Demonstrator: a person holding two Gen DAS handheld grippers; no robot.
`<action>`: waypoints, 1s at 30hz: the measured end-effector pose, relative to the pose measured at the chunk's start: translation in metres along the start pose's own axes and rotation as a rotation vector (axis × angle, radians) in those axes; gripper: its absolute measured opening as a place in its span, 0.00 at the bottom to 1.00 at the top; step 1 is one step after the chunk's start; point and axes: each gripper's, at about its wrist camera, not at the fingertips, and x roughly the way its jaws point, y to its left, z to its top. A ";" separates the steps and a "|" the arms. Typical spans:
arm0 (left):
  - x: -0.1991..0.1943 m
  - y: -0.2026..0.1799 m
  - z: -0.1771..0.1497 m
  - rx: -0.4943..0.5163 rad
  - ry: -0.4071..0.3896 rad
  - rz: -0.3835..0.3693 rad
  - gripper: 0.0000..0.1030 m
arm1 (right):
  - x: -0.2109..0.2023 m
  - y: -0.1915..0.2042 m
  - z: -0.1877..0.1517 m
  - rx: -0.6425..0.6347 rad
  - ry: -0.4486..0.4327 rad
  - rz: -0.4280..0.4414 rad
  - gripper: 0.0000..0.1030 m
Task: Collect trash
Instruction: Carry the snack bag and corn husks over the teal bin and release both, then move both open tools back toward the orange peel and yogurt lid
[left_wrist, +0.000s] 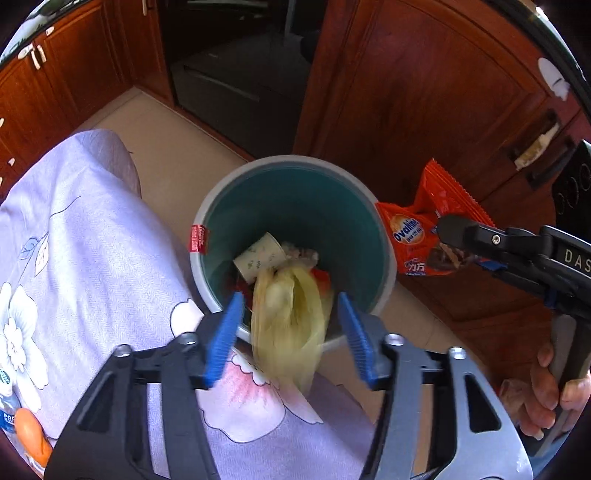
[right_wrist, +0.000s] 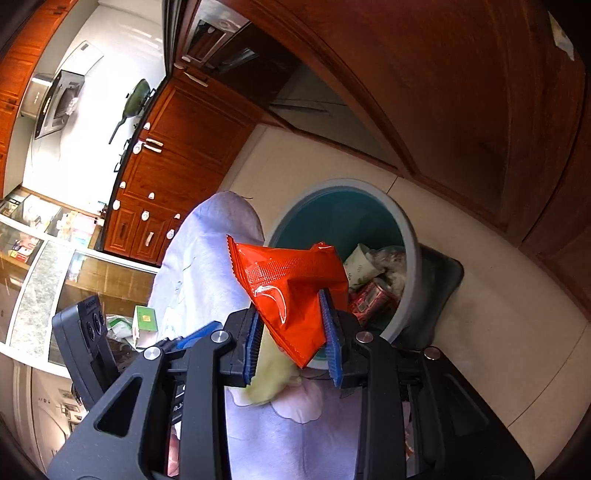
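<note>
A grey bin (left_wrist: 236, 177) with a teal inside stands on the floor beside the table. It holds a paper cup (left_wrist: 258, 258) and other scraps. My left gripper (left_wrist: 289, 297) hangs over the bin's near rim, open. A blurred yellow plastic bag (left_wrist: 291, 317) is loose between its blue pads, touching neither. My right gripper (right_wrist: 290, 306) is shut on an orange Ovaltine wrapper (right_wrist: 291, 273), just short of the bin (right_wrist: 369, 184). In the left wrist view the wrapper (left_wrist: 410, 229) and the right gripper (left_wrist: 448, 229) sit at the bin's right rim.
A table under a lilac floral cloth (left_wrist: 92, 258) fills the left, close against the bin. Wooden cabinet doors (left_wrist: 424, 92) rise behind the bin. A person's hand (left_wrist: 543, 398) grips the right gripper's handle. A dark mat (right_wrist: 443, 280) lies under the bin's far side.
</note>
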 end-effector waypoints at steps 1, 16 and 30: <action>0.000 0.002 0.000 -0.006 -0.001 0.005 0.66 | 0.002 -0.001 0.001 0.000 0.002 -0.002 0.27; -0.003 0.041 -0.034 -0.103 -0.007 0.012 0.90 | 0.036 0.006 0.001 0.001 0.047 -0.041 0.61; -0.020 0.058 -0.059 -0.159 -0.006 -0.019 0.94 | 0.045 0.017 -0.015 0.015 0.082 -0.154 0.82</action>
